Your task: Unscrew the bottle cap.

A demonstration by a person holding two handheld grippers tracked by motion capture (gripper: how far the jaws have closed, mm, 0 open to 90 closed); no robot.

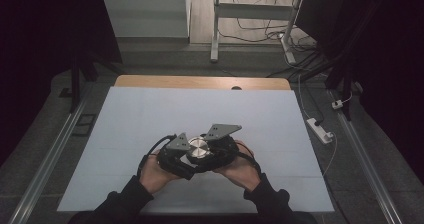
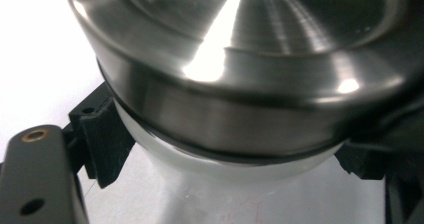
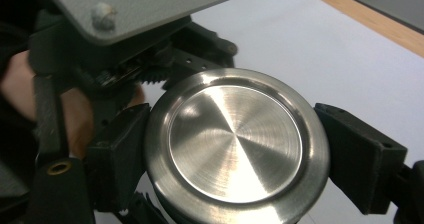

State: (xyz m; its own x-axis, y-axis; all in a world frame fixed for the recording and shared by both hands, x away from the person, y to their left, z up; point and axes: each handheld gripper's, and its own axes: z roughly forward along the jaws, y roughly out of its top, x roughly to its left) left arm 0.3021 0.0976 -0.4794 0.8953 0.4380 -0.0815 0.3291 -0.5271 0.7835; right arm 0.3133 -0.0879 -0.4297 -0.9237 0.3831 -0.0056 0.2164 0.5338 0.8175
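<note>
Between both tongs, left (image 1: 181, 156) and right (image 1: 218, 150), sits the steel-lidded jar (image 1: 199, 148).

Two grippers are showing — a left gripper (image 1: 176, 154) and a right gripper (image 1: 220, 146). One metal lid (image 1: 199, 147) is sitting between them — over one jar (image 2: 225, 166).

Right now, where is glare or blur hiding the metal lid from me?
Left gripper view: bright glare streak on the lid, its near rim soft, out of focus. Right gripper view: lid sharp, only mild sheen. High view: dim room, lid small but readable.
</note>
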